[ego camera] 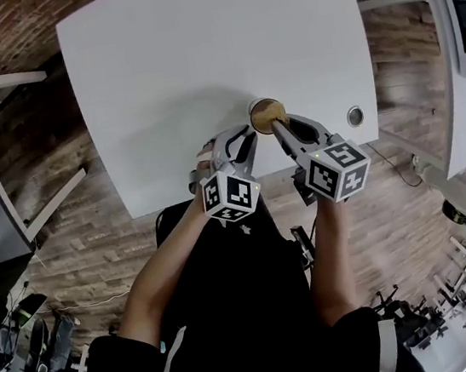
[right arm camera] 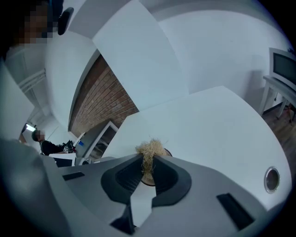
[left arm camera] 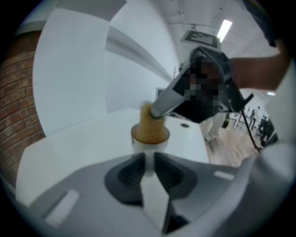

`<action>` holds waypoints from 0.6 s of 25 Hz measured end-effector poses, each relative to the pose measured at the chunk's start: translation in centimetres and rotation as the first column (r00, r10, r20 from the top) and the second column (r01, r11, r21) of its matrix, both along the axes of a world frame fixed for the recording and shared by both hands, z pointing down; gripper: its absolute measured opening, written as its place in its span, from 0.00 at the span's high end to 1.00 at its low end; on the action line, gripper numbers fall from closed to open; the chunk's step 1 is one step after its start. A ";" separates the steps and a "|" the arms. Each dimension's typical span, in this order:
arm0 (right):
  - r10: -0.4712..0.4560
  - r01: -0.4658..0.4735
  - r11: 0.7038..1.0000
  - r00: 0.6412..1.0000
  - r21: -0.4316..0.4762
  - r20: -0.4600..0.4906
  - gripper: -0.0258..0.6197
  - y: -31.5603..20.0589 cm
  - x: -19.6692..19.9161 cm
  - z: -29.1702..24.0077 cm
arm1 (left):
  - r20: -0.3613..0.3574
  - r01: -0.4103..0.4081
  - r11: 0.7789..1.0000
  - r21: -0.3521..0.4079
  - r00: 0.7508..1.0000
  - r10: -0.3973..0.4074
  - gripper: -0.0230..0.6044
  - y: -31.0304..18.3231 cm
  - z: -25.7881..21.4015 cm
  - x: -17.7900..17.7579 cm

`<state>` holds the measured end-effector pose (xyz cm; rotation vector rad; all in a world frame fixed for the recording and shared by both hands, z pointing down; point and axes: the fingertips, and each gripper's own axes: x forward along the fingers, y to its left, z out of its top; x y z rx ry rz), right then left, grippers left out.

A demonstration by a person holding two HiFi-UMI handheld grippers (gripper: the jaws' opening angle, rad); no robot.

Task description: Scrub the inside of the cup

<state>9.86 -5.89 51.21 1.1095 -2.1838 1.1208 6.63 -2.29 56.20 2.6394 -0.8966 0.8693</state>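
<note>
The left gripper comes in from the near edge of the white table, its forearm running up from the person's body and its nose sloping down toward the cup. Its jaws are closed on the cup's near side, low down, with the pale wall pinched between the dark pads. That looks the right place to hold it. A small cup like this is probably light and smooth-walled, so it is likely to skid or tip on the slick tabletop unless it is steadied from the side.

The cup stands upright on the table close to the near edge, between the two grippers. Whether it is glass or plastic I cannot tell, so I would treat it as breakable.

Filling its mouth is a straw-coloured fibre scrubber — soft, springy, easy to crush, and likely to shed strands. It is best taken by its top, so the lower bulk is free to rub the inner wall.

The right gripper does that. Its jaws are clamped on the upper tuft, and loose fibres flare out above the pads. It angles down over the rim from the right, forearm alongside the other — the two noses converge on the cup.
</note>
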 end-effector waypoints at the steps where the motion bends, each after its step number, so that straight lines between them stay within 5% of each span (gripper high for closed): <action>1: 0.019 -0.019 0.999 1.000 0.027 0.010 0.90 -0.1 0.2 -0.5 | 0.000 0.007 1.000 -0.006 1.000 -0.007 0.86 0.0 -0.1 0.1; 6: 0.090 -0.094 0.978 0.995 0.184 0.030 0.90 -0.2 1.1 -3.4 | -0.008 0.022 1.000 -0.016 1.000 -0.022 0.84 -0.4 -1.0 -0.3; 15: 0.187 -0.171 0.876 0.982 0.451 0.008 0.90 1.1 2.7 -10.8 | -0.050 0.130 0.991 0.009 0.990 -0.129 0.83 -0.9 -4.8 -3.6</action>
